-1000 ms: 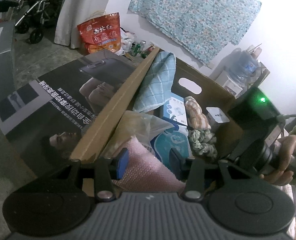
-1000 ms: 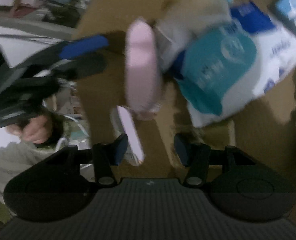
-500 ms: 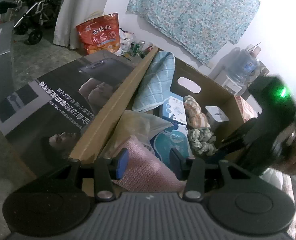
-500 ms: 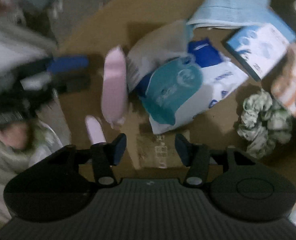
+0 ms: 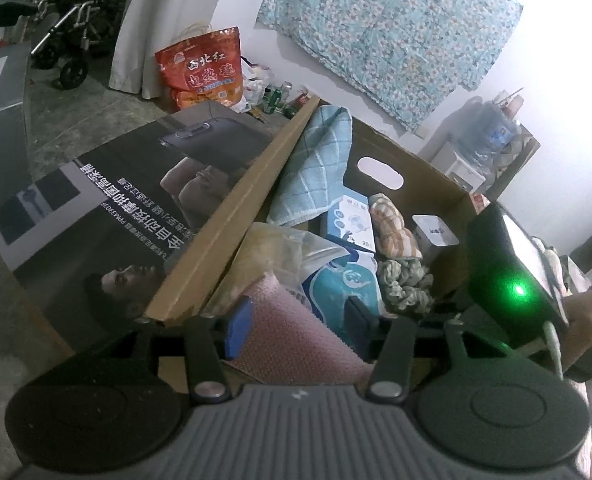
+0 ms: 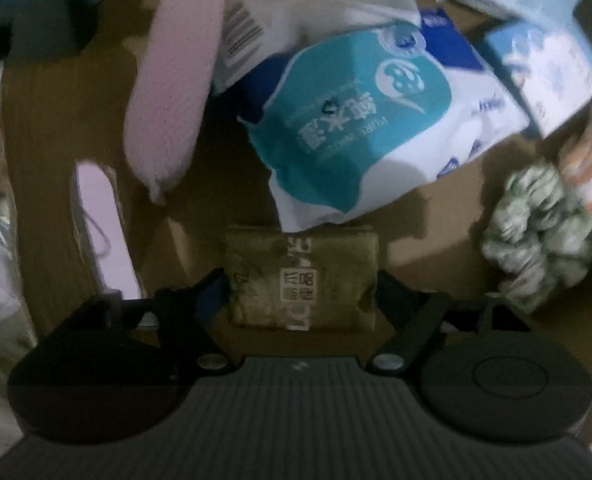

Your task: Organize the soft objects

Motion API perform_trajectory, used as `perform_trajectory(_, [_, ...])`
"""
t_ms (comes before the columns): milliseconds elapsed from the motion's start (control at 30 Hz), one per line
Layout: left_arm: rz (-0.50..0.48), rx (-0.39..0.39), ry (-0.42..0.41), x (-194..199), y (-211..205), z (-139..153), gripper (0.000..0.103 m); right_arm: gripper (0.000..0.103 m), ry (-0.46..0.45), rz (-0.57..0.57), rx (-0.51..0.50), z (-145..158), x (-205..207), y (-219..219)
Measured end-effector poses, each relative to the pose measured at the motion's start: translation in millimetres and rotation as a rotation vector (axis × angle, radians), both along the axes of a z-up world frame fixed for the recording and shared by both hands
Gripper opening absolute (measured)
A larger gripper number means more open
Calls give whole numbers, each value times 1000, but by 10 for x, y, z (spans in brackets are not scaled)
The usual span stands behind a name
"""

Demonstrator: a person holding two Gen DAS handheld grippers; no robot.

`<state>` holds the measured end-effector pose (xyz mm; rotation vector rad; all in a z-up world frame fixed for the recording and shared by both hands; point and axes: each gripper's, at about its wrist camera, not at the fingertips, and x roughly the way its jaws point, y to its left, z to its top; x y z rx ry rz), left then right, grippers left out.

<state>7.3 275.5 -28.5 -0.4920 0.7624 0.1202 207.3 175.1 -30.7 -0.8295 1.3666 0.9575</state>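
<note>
A pink, finely textured foam pad [image 5: 296, 332] is being held between the blue-padded fingers [image 5: 237, 327] of the left gripper [image 5: 296, 326], its lower edge resting at the near end of the large brown cardboard box [image 5: 424, 176]. The pad is being pinched from both sides, the jaws spread only as far as its width.

Inside the box, a teal-and-white plastic pack of wipes [image 6: 360, 128] is lying just beside the pad, with a crinkled clear plastic bag [image 5: 296, 248] leaning against the side wall. A light blue checked towel [image 5: 316, 164] is being draped down the far corner. A green-and-white ruffled scrunchie [image 6: 540, 240] is sitting on the box floor near an orange-striped cloth [image 5: 394, 228], the two touching.

Over on the other side, the right gripper [image 6: 300, 292] is being pressed low against the box floor, its jaws spread wide over a patch of brown packing tape [image 6: 300, 276]; nothing is being gripped. A small blue-and-white carton [image 5: 350, 220] is lying flat below the towel.
</note>
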Motion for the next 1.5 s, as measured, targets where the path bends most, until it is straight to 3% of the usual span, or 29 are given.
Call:
perform_trajectory(167, [-4,-1,-1,-5,-9,0,52,73,-136,-15,-23,126,115,-118])
perform_trajectory(467, [-5,-1,-1,-7,-16,7,52,73,-277,-33,69,599,399,-317])
perform_trajectory(733, [-5,2,1,3,-26,2,52,73,-392,-225,201,1018,994,-697])
perform_trajectory(833, [-6,-1,1,7,-38,-3,52,73,-382,-284,226,1055,1165,-802])
perform_trajectory(1033, [-5,2,3,12,-45,-5,52,73,-330,-230,171,736,1134,-758])
perform_trajectory(1233, [3,8,10,17,-61,-7,52,73,-373,-92,77,285,1006,-485])
perform_trajectory(1367, [8,11,15,10,-66,11,53,74,-380,-116,101,207,1072,-419])
perform_trajectory(1500, [13,23,13,-11,-78,47,57,82,-387,-136,135,252,1086,-477])
